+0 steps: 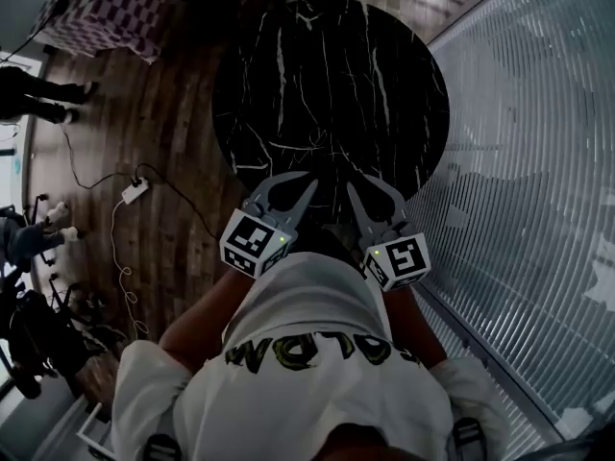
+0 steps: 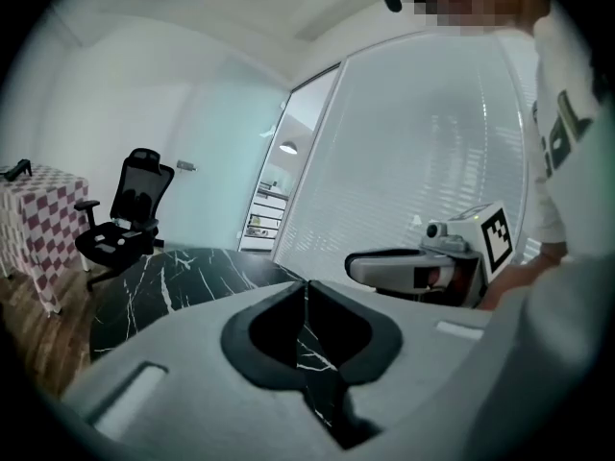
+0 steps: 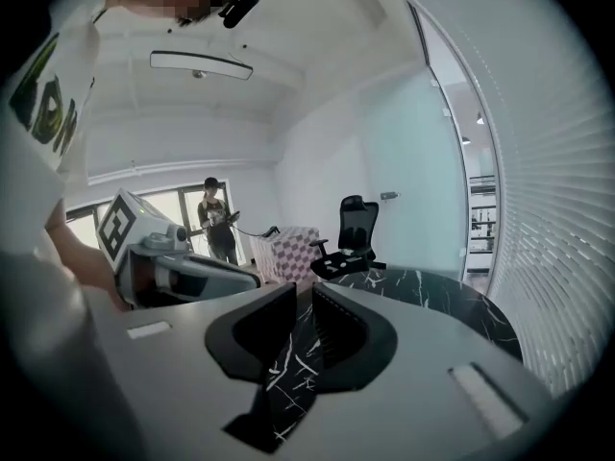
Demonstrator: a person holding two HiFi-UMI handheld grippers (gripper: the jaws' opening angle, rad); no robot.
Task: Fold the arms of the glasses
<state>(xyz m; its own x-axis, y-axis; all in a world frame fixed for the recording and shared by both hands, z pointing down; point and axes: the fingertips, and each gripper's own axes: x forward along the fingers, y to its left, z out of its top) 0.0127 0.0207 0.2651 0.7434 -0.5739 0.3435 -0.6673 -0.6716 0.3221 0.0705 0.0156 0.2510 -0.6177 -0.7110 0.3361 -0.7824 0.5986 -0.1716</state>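
No glasses show in any view. The round black marble table [image 1: 327, 84] lies in front of me with nothing on it that I can make out. Both grippers are held close to my chest, over the table's near edge. In the left gripper view the tips of my left gripper [image 2: 307, 282] meet, with nothing between them. My right gripper [image 3: 305, 286] keeps a narrow gap between its jaws, through which only the marble top shows. In the head view the left gripper [image 1: 291, 181] and right gripper [image 1: 370, 184] sit side by side.
A black office chair [image 2: 130, 214] stands beyond the table. A table with a checkered cloth [image 1: 106, 12] is at the far left. Cables and a power strip [image 1: 135, 192] lie on the wood floor. A blinds-covered glass wall [image 1: 538, 209] curves along the right. A person [image 3: 216, 224] stands by the window.
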